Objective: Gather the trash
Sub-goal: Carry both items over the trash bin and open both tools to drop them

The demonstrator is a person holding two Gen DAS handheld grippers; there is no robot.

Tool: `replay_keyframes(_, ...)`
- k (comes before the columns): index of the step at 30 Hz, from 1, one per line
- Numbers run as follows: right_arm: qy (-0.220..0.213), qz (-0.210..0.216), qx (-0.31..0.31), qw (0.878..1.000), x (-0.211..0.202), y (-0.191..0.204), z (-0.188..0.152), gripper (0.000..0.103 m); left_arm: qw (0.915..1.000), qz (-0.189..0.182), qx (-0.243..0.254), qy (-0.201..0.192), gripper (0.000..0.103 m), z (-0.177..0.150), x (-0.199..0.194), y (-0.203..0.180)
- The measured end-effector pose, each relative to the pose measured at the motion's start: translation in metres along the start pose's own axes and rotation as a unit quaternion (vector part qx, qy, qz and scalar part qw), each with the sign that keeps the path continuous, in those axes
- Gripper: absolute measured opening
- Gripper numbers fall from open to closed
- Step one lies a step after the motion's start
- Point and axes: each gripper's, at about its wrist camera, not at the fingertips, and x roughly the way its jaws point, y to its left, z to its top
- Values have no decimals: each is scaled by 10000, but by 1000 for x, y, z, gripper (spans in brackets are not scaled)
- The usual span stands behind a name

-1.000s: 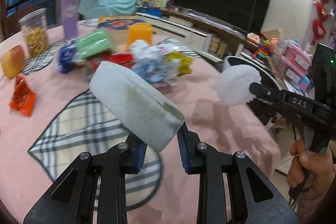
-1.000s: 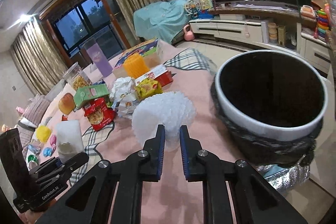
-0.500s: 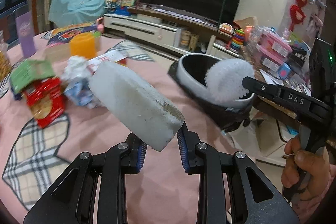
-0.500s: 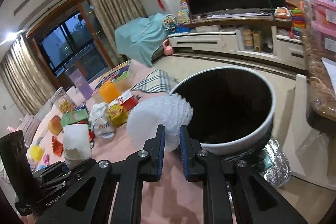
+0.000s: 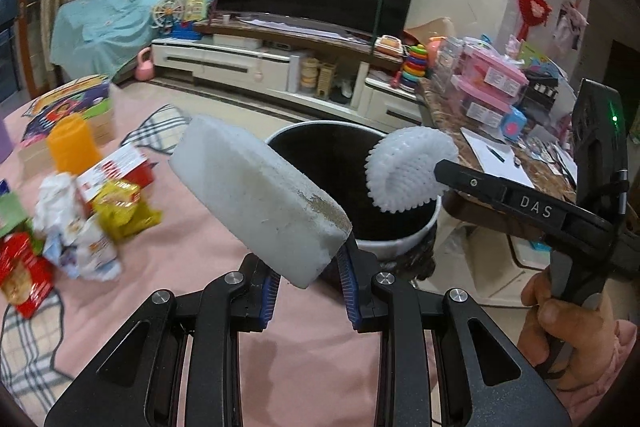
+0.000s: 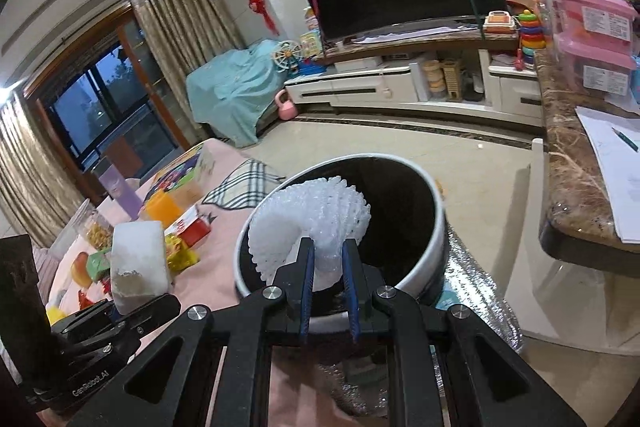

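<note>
The left gripper (image 5: 306, 281) is clamped on a white foam block (image 5: 260, 199). The block is long, and it sticks up and away from the gripper, leaning to the left, with one dirty corner near the pads. The right gripper (image 6: 328, 269) is squeezed tight on a white foam net (image 6: 310, 223), the soft kind that wraps fruit. Both things are trash, and both are up in the air, not on the counter (image 5: 192, 239) with the pink cloth. The trash bin (image 6: 424, 259) is round, with a white rim and a dark inside. It stands just past the edge of the counter. From the right gripper the bin is straight ahead and a little below, and the foam net hangs over its open mouth. From the left gripper the bin is ahead and a bit to the right, and most of the block looks to be over the counter, not over the bin. So the right hand (image 5: 568, 323) is nearer to the bin, and I think it can let go first. The left gripper needs to go more to the right before it lets the block fall in. More wrappers (image 5: 72, 223) lie on the counter, off to the left of the left gripper, waiting to be picked up.
</note>
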Motion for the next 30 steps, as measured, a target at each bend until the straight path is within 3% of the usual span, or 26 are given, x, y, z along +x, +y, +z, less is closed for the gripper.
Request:
replay_keyframes(17,192,-134,122,9997,23,-24,14,17,9989,-240,159,378,28,23,50,-15)
replay_keyframes(19,221,-143,161,9995,25,-26,16,18,9985,-277,128,459,33,24,55,-14)
replay_keyframes(23,270,-195,165,9993,29,-27,19,20,9987,-217,142,434,57,23,55,-13)
replay_keyframes(25,282,-236,159,9992,30,-26,19,30,9989,-211,110,393,63,23,53,-11)
replay_keyframes(27,258,-229,209,9992,30,-26,18,53,9990,-198,100,384,65,22,51,-8)
replay_keyframes(30,232,-227,255,9991,29,-27,18,54,9992,-153,50,355,69,19,46,-3)
